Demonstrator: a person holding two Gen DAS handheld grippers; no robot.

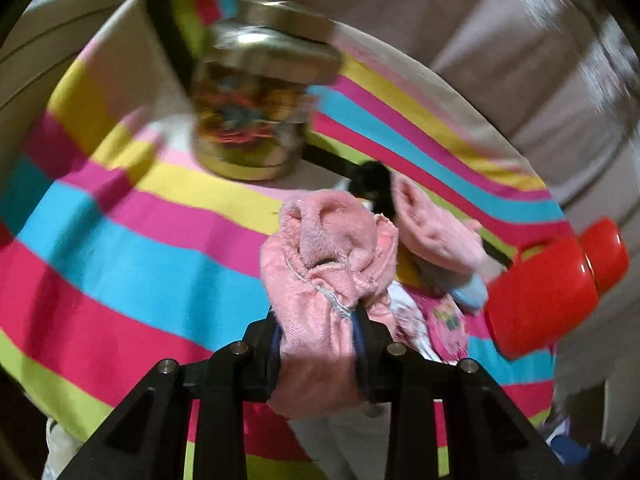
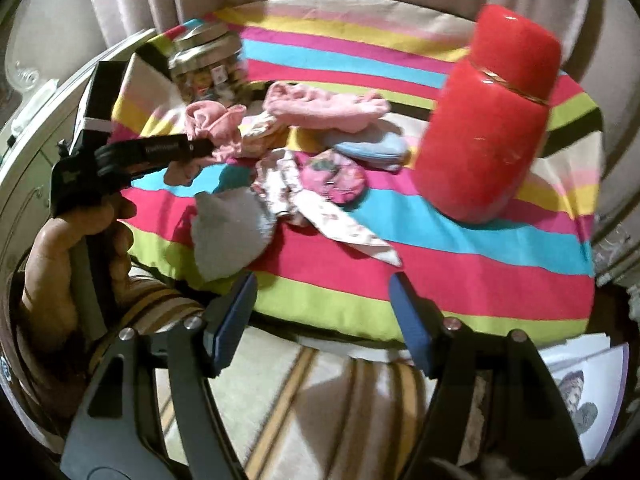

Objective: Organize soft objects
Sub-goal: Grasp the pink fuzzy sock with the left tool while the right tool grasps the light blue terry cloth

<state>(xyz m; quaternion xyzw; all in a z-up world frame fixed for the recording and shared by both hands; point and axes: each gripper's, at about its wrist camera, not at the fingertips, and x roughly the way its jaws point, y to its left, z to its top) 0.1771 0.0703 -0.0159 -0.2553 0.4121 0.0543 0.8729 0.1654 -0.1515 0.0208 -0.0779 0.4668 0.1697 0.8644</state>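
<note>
My left gripper [image 1: 318,332] is shut on a bunched pink cloth [image 1: 328,264] and holds it above the striped cloth; the right wrist view shows it too [image 2: 208,148], shut on the pink cloth [image 2: 216,128]. More soft things lie in a pile: a fluffy pink piece [image 2: 324,106], a light blue piece [image 2: 372,148], a round pink patterned piece [image 2: 332,174], a white printed cloth [image 2: 320,216] and a grey piece [image 2: 228,232]. My right gripper [image 2: 324,320] is open and empty at the near table edge.
The table wears a bright striped cloth [image 2: 440,252]. A tall red jar [image 2: 484,120] stands at the right, also in the left wrist view [image 1: 552,288]. A glass jar with a metal lid [image 1: 256,92] stands at the back left. Curtains hang behind.
</note>
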